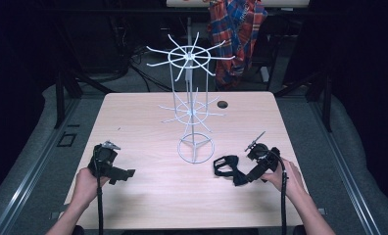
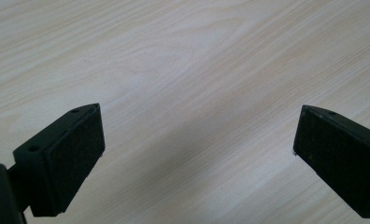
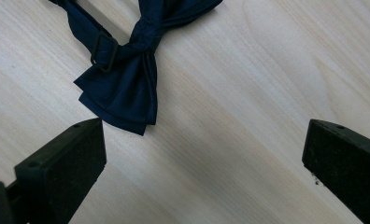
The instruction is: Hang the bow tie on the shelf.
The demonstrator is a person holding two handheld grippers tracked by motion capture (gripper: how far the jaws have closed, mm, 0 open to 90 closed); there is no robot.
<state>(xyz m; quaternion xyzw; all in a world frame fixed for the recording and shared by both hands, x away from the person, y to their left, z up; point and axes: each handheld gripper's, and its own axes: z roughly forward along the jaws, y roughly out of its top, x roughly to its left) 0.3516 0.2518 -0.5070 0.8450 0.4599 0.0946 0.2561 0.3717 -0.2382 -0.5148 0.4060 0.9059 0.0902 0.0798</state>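
A dark navy bow tie (image 1: 227,165) with a strap and buckle lies flat on the light wooden table (image 1: 148,196), right of centre near the front. In the right gripper view the bow tie (image 3: 127,88) lies just ahead of the left jaw, not between the jaws. My right gripper (image 1: 242,177) is open beside the tie's right end, and its own view shows my right gripper (image 3: 204,158) over bare wood. My left gripper (image 1: 125,174) sits at the front left, also open. In its own view my left gripper (image 2: 197,149) has nothing between its jaws.
A tall white wire rack (image 1: 192,98) with two tiers of radiating hooks stands mid-table on a ring base (image 1: 196,148). A round cable hole (image 1: 223,104) lies behind it. A plaid shirt (image 1: 236,29) hangs beyond the table's far edge.
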